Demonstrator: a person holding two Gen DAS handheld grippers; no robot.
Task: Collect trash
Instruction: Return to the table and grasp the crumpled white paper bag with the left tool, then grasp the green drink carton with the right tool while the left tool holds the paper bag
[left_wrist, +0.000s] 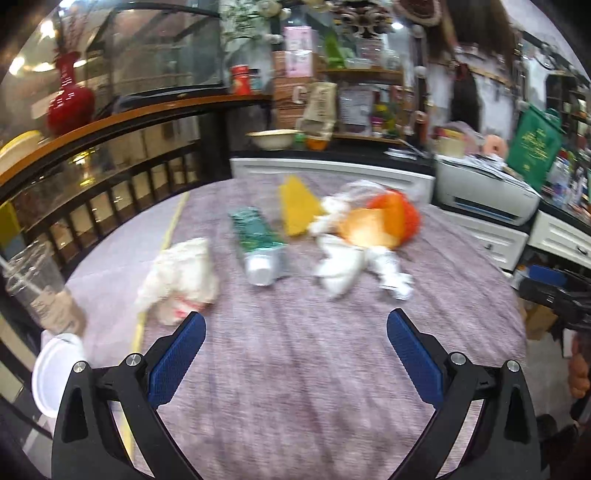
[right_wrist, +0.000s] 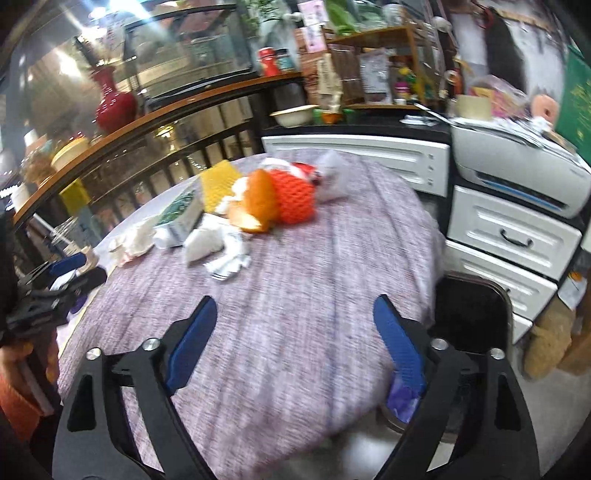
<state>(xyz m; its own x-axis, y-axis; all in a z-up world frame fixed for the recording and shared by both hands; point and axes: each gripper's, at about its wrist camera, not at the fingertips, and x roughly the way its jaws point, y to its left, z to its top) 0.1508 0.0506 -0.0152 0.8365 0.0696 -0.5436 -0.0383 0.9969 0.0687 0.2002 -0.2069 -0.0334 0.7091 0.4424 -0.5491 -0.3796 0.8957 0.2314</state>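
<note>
Trash lies on a purple tablecloth (left_wrist: 295, 362). In the left wrist view I see a crumpled white tissue (left_wrist: 181, 277), a green toothpaste box (left_wrist: 258, 243), a yellow foam sheet (left_wrist: 297, 208), crumpled white paper (left_wrist: 354, 266) and orange peel with an orange foam net (left_wrist: 388, 221). My left gripper (left_wrist: 295, 325) is open and empty, short of the trash. My right gripper (right_wrist: 295, 314) is open and empty over the cloth (right_wrist: 295, 332); the orange net (right_wrist: 295, 195), the box (right_wrist: 181, 214) and white paper (right_wrist: 214, 243) lie beyond it.
A plastic cup with a straw (left_wrist: 40, 288) and a white lid (left_wrist: 55, 369) stand at the table's left edge. A black bin with a purple liner (right_wrist: 469, 317) sits right of the table. White drawers (right_wrist: 509, 236), a printer (right_wrist: 517, 173) and a railing (left_wrist: 110, 192) surround the table.
</note>
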